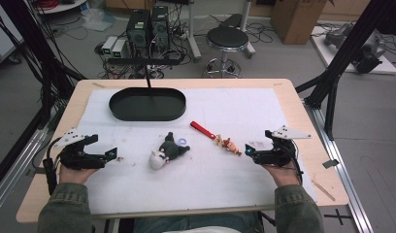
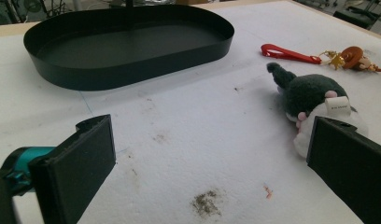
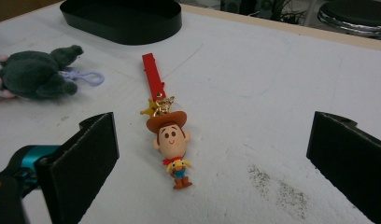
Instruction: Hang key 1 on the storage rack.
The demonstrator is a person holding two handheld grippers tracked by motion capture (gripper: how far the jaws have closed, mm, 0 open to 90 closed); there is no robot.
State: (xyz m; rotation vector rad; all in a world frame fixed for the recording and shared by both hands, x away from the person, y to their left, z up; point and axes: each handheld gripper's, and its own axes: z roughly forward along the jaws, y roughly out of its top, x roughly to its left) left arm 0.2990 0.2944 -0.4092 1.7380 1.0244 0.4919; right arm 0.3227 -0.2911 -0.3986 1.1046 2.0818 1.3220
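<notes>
White-covered counter (image 1: 235, 184) held a plush toy (image 1: 168, 151) and cowboy keychain (image 1: 226, 143); left hand-held gripper (image 1: 113, 154) and right hand-held gripper (image 1: 248, 151) both gaped wide, holding nothing.

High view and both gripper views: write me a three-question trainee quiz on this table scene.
1. True or false: the black tray holds the plush toy.
2. Which gripper has the cowboy keychain lying in front of its jaws? A) left gripper B) right gripper
3. Fill in: both grippers' jaws are ____.

Key: 1. False; the toy lies on the white mat and the tray is empty. 2. B. 3. open, with nothing held.
</notes>
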